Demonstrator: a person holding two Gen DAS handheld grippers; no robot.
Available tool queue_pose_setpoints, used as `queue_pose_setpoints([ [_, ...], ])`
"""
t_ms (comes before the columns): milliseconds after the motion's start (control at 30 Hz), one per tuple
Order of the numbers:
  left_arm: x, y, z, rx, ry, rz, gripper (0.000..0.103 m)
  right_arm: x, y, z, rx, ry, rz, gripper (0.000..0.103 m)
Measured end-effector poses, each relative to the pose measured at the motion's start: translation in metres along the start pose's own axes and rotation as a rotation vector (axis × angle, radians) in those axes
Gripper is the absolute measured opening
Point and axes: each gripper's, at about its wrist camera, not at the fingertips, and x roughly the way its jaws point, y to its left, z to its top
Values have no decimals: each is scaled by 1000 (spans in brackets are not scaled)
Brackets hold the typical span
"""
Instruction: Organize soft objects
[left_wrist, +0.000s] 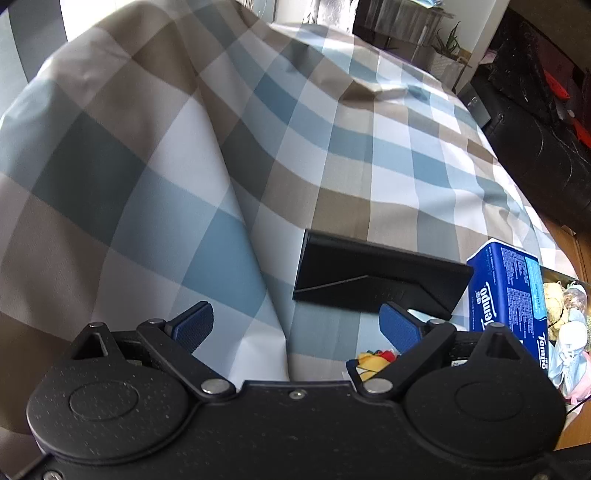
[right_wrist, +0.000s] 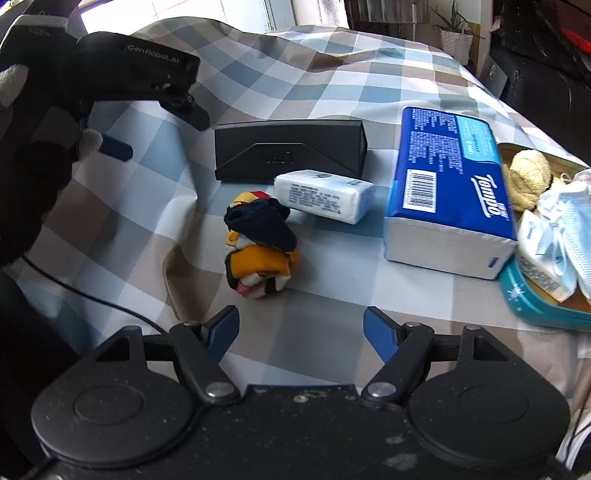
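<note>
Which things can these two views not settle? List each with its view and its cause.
- Left wrist view: rolled cloth bundle, mostly hidden behind the left tongs.
- Right wrist view: teal tray, cut off by the right edge.
- Right wrist view: small tissue pack, print too small to read.

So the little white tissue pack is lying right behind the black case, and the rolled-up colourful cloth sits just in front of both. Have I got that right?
Not quite. The small white tissue pack lies in front of the black case, on the near side, not behind it. The right wrist view shows this clearly. The rest holds: the rolled colourful cloth sits in front of both, nearer the camera, on the checked cloth.
</note>
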Motion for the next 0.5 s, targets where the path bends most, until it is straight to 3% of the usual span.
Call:
queue_pose_setpoints([
  [333, 1, 11, 1, -62, 13, -29, 93, 47, 39, 24, -59, 65, 44, 71],
  [500, 1, 16, 2, -93, 10, -24, 93, 55, 58, 32, -135, 14, 172, 66],
])
